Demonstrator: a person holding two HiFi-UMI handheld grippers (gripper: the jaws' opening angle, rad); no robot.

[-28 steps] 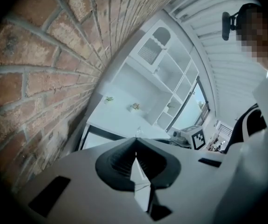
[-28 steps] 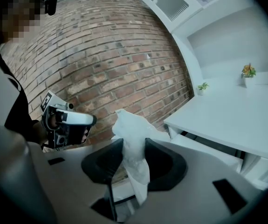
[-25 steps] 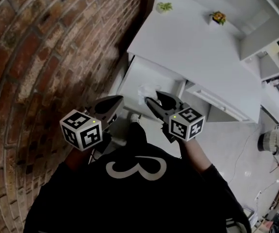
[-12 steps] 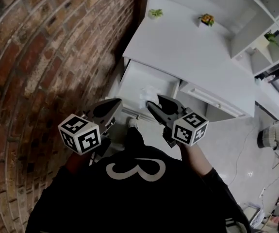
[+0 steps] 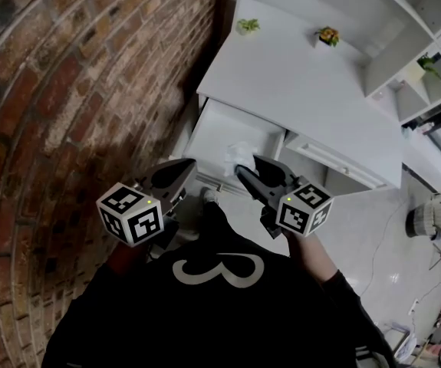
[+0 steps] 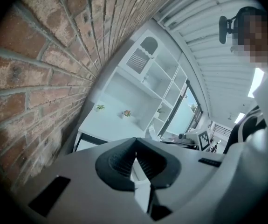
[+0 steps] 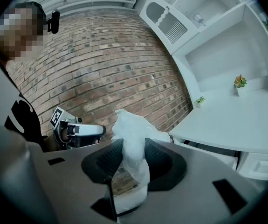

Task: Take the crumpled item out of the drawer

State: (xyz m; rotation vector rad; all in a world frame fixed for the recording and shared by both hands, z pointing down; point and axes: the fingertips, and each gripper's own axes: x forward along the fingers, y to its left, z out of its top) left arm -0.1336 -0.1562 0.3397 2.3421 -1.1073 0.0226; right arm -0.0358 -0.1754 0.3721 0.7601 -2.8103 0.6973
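- Drawn slightly back from the drawer (image 5: 234,125), right tool (image 5: 248,167) pinches the crumpled white wad (image 7: 131,129).
- Left tool (image 5: 186,167) is pressed together, empty.
- Drawer stands open under the desk (image 5: 297,75).

Your left grey two-jaw gripper (image 5: 179,171) is held low in front of your chest, jaws pointing forward. Its pads are together with nothing between them. Your right grey two-jaw gripper (image 7: 133,158) is level with it and near it, jaws angled inward toward the left one. Its pads clamp a crumpled white plastic wad (image 7: 130,133), which sticks out past the jaw tips. Both black-and-white marker cubes sit nearest your body.
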